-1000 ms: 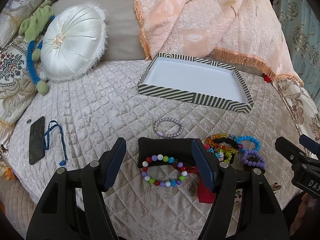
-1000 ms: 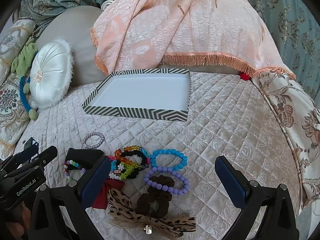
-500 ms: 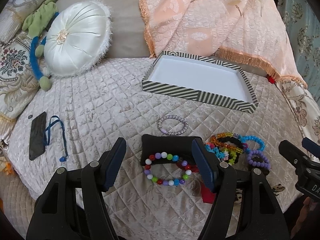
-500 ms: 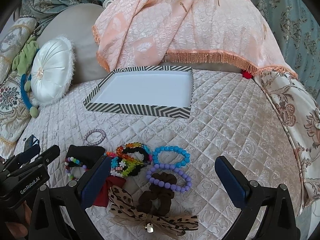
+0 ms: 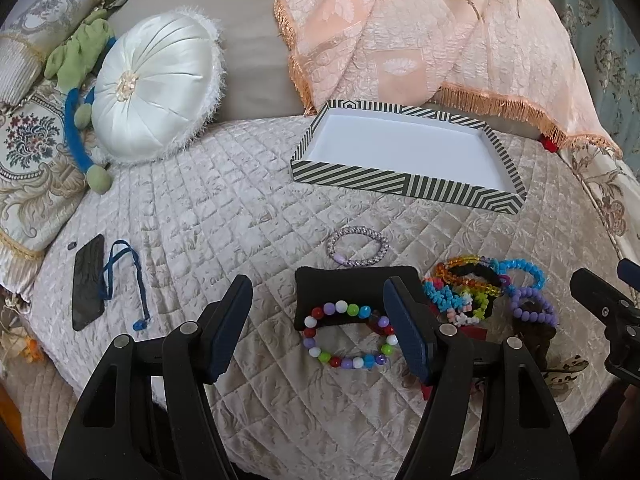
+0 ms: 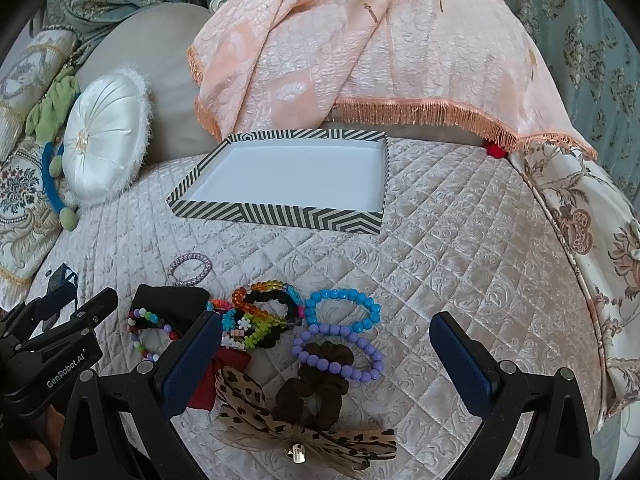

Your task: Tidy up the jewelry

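Both grippers have eased slightly back, so the left gripper (image 5: 318, 312) now frames the multicoloured bead bracelet (image 5: 347, 334) between spread fingers, the right gripper (image 6: 326, 352) gapes empty, tray (image 5: 404, 184) ahead still bare

A home bedroom: quilted bedspread (image 6: 460, 248), round satin cushion (image 5: 154, 88), fringed peach throw (image 6: 360, 40).

A tray (image 6: 280, 216) striped black and cream, white inside; a blue bracelet (image 6: 344, 312), a purple bracelet (image 6: 340, 354), a brown scrunchie (image 6: 316, 384), a leopard-print bow (image 6: 296, 432)
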### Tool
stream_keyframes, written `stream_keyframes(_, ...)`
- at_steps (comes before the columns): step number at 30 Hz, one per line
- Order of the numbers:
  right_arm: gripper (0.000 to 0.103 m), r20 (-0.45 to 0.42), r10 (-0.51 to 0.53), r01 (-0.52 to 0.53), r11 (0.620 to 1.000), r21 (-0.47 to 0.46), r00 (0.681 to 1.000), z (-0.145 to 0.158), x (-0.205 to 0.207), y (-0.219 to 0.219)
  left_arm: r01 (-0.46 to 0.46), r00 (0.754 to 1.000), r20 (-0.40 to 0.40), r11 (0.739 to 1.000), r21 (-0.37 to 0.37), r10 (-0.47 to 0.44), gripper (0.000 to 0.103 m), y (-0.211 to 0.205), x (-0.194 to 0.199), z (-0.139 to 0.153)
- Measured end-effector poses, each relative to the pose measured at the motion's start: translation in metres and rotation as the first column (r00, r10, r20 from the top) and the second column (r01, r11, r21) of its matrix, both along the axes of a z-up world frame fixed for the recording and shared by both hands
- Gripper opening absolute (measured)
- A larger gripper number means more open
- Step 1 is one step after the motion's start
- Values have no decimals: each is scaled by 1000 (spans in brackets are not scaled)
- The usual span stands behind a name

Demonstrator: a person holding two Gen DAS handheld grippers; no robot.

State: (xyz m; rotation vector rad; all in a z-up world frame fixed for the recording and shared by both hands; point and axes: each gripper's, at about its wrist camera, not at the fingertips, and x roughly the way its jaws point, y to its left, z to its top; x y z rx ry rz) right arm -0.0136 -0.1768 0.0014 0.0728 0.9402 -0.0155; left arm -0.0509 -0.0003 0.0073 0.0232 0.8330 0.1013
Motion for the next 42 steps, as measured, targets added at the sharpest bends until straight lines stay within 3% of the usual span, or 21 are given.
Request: stream_keyframes(42, 103, -7, 15, -15, 1000, -12, 1000, -3, -1, 1, -1, 1000, -2, 1000, -17, 1, 68, -1, -3, -3)
